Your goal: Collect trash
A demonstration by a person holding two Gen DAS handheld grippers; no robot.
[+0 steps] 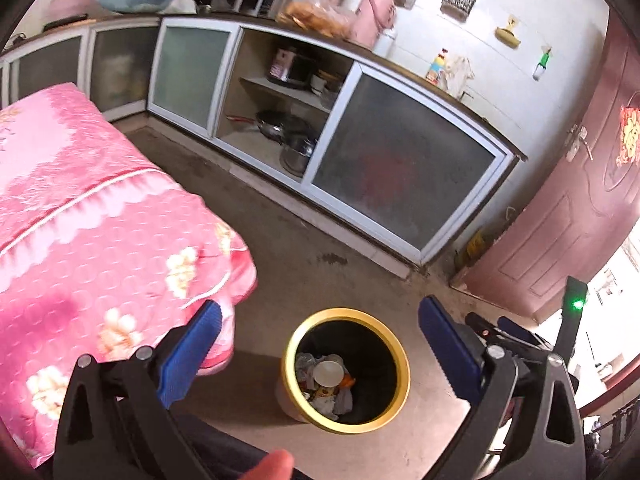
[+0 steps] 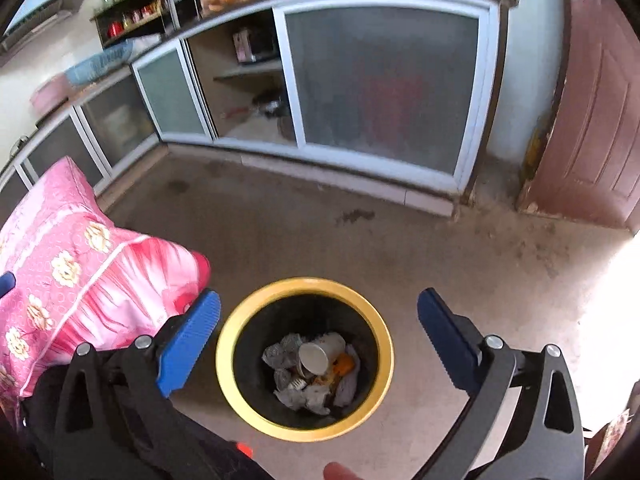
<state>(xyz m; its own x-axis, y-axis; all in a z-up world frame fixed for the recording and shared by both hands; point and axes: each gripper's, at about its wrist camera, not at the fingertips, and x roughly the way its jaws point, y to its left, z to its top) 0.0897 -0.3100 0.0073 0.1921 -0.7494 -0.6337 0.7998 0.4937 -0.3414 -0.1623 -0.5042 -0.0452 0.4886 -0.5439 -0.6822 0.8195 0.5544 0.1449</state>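
A round trash bin with a yellow rim (image 1: 402, 364) (image 2: 228, 344) stands on the concrete floor. Inside lie crumpled paper (image 2: 280, 354), a white paper cup (image 1: 328, 372) (image 2: 316, 356) and an orange scrap (image 2: 344, 364). My left gripper (image 1: 320, 340) is open and empty, above and in front of the bin. My right gripper (image 2: 318, 328) is open and empty, right above the bin mouth. The right gripper also shows at the right edge of the left wrist view (image 1: 504, 330).
A table with a pink flowered cloth (image 1: 80, 208) (image 2: 72, 256) stands to the left of the bin. A low cabinet with frosted sliding doors (image 1: 400, 172) (image 2: 380, 80) runs along the far wall. A reddish door (image 1: 580, 200) (image 2: 592, 120) is at the right.
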